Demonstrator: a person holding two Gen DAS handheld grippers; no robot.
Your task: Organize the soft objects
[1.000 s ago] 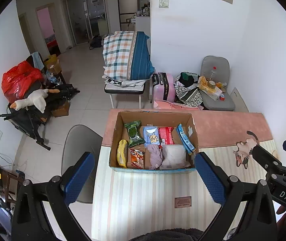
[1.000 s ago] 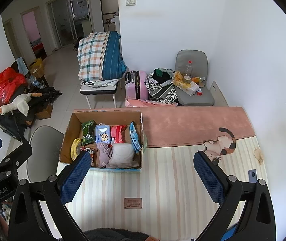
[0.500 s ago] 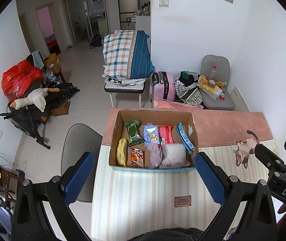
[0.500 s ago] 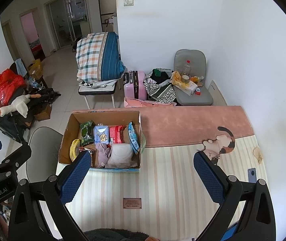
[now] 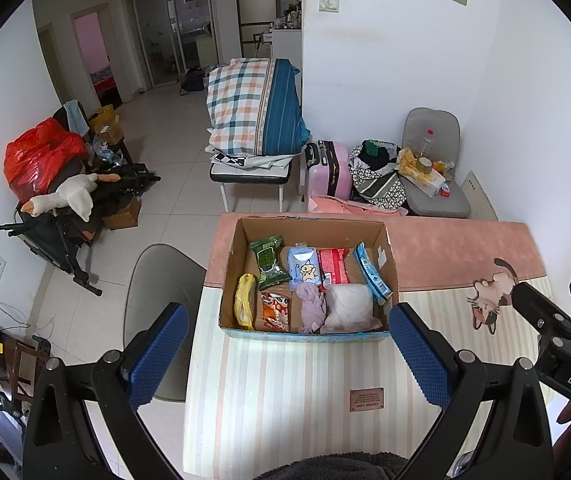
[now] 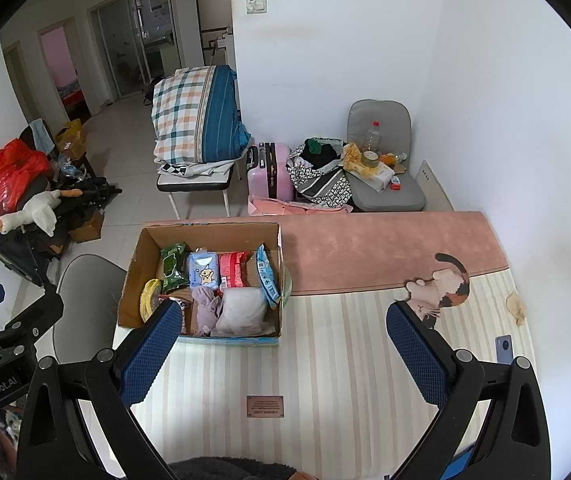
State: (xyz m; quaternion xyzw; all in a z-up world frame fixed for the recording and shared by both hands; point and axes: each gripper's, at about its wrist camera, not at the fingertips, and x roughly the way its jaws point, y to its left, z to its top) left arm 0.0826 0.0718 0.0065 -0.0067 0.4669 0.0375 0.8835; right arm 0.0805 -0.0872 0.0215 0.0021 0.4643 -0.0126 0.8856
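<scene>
An open cardboard box stands on the striped mat; it also shows in the right wrist view. It holds a white pillow-like bag, a lilac cloth, a green pack, a blue tissue pack, a red pack, a yellow item and a blue sachet. My left gripper is open and empty, above the mat in front of the box. My right gripper is open and empty, to the right of the box.
The mat has a pink far band and a cat picture. A phone lies at its right edge. A grey chair stands left of the table. A bench with a plaid pillow, a pink suitcase and clutter lie beyond.
The right wrist view has shifted slightly, so the box sits a little lower and further left in it. The left gripper has hardly moved. Both grippers stay open.
</scene>
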